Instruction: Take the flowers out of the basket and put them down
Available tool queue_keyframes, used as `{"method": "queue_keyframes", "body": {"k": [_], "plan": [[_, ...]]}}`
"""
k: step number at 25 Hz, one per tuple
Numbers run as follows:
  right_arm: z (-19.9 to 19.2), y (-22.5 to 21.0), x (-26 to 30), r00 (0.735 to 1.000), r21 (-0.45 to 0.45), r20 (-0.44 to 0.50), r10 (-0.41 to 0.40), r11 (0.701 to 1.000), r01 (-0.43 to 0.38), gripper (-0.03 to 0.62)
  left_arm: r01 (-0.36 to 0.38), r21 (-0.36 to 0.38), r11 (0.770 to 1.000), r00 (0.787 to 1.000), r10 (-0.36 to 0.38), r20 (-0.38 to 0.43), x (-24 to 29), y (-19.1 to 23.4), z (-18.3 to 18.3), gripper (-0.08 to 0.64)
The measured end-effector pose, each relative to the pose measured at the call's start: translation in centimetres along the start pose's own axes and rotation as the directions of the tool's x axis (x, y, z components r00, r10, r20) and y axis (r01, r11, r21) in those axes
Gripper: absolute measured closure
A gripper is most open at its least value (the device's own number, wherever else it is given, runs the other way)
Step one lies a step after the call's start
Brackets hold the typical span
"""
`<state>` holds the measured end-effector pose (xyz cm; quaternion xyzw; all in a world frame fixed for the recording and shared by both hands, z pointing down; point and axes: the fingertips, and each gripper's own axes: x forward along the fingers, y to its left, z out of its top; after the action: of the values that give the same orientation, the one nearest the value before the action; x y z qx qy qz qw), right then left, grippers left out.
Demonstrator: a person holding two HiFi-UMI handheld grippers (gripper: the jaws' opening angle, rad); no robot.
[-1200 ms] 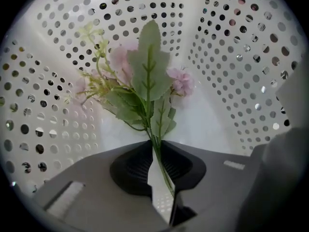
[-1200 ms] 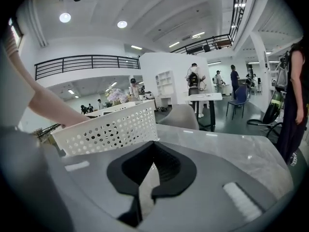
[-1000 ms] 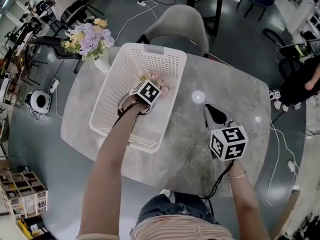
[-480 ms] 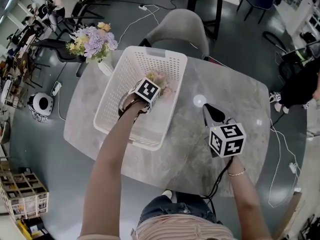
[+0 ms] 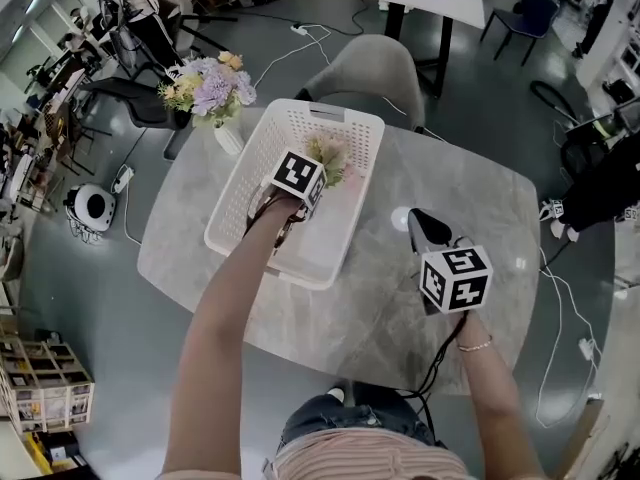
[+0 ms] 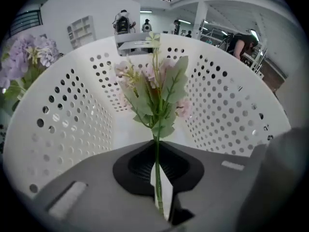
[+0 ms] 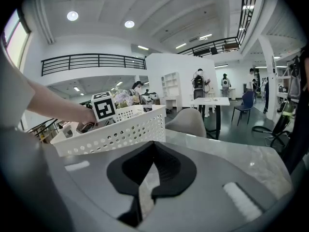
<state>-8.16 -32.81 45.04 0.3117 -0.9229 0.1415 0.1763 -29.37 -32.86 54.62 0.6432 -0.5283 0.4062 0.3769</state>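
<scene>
Left gripper view: left gripper [image 6: 159,178], just closing, pinches the flowers [image 6: 155,88] by the stem.

Right gripper [image 7: 145,187], jaws together, white basket [image 7: 120,132] beyond

I work at a marble table [image 5: 470,193] on a dark grey floor [image 5: 110,358], a grey chair [image 5: 375,63] beyond it, round ceiling lights [image 7: 72,16] above a railed balcony [image 7: 91,62].
</scene>
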Motion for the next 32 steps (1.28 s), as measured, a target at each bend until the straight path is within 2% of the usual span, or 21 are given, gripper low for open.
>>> {"method": "queue_keyframes", "body": {"k": [7, 14, 18, 23, 32], "plan": [[1.0, 0.8, -0.9, 1.000, -0.010, 0.022, -0.004, 1.000, 0.004, 0.586, 0.015, -0.023, 1.000, 0.992, -0.012, 0.124, -4.2, -0.6, 2.4, 0.522], [1.5, 0.5, -2.3, 0.999, -0.024, 0.035, -0.031, 0.999, 0.032, 0.586, 0.066, -0.038, 0.997, 0.963, -0.053, 0.263, -8.7, -1.7, 5.1, 0.522], [2.0, 0.2, -3.1, 0.997, -0.029, 0.050, -0.057, 0.998, 0.059, 0.586, 0.074, -0.019, 0.997, 0.946, -0.064, 0.317, -11.1, -2.2, 7.0, 0.522], [2.9, 0.2, -4.4, 0.994, -0.030, 0.069, -0.086, 0.996, 0.088, 0.586, 0.120, 0.011, 0.993, 0.914, -0.115, 0.390, -13.7, -4.4, 9.3, 0.522], [3.2, -0.6, -7.9, 0.980, -0.019, 0.106, -0.169, 0.985, 0.172, 0.586, 0.159, 0.097, 0.982, 0.874, -0.186, 0.448, -16.1, -9.6, 12.0, 0.522]]}}
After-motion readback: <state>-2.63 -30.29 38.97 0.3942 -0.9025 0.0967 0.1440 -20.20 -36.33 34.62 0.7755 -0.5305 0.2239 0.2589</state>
